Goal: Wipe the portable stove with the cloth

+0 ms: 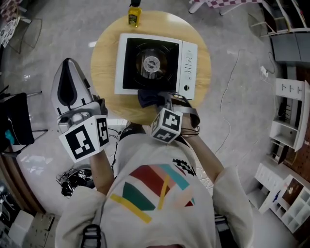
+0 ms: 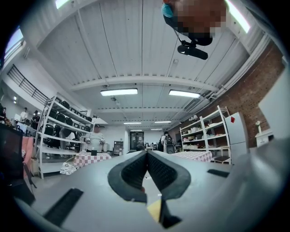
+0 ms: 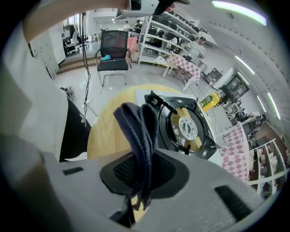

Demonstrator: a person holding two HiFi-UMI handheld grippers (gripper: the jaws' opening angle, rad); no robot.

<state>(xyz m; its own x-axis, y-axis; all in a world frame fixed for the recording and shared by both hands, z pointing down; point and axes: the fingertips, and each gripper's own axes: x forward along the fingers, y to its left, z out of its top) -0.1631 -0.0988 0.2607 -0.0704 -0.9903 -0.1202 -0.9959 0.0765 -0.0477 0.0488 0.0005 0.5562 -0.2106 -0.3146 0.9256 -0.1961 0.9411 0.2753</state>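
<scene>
The portable stove, white with a black top and a round burner, stands on a round wooden table. My right gripper is at the stove's near edge, shut on a dark blue cloth. In the right gripper view the cloth hangs folded from the jaws of that gripper, with the stove's burner just beyond. My left gripper is held up left of the table, away from the stove. In its own view this left gripper is shut on nothing and points at the room's ceiling.
A yellow bottle stands at the table's far edge behind the stove. A black chair is on the floor to the left, tangled cables lie near my feet, and white shelf units stand at the right.
</scene>
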